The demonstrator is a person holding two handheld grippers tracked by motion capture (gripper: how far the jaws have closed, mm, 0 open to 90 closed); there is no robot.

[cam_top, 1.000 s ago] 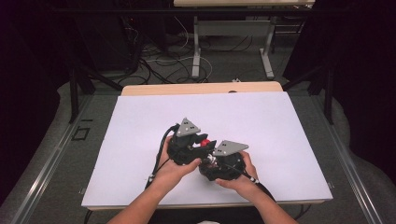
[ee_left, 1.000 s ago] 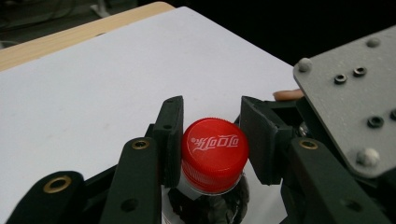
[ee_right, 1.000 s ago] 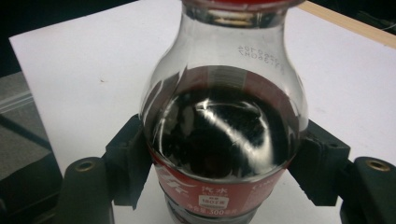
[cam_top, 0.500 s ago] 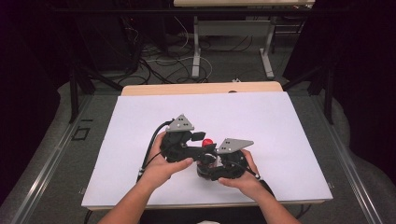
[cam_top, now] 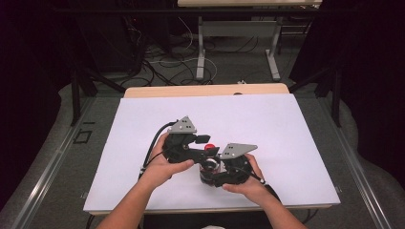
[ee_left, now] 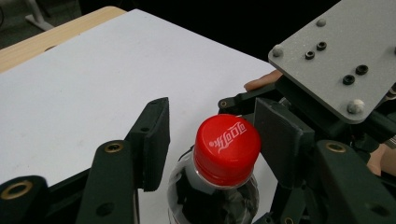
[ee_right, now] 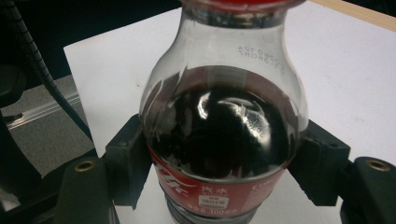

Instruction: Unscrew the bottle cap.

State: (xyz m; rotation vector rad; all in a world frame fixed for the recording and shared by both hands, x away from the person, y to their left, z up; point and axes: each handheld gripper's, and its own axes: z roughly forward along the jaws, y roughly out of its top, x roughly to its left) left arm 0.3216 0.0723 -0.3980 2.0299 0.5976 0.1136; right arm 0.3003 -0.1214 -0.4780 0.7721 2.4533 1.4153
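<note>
Cola bottle (ee_right: 224, 140) upright near the desk's (cam_top: 286, 124) front edge, clamped at the body by the right gripper (ee_right: 224, 163). Left gripper (ee_left: 210, 140) narrowing around the red cap (ee_left: 226, 147), pads seemingly not yet touching. Next: close fully, twist cap off.

The red cap (ee_left: 227, 148) bore a white script logo; the bottle's label (ee_right: 212, 190) read "300".
</note>
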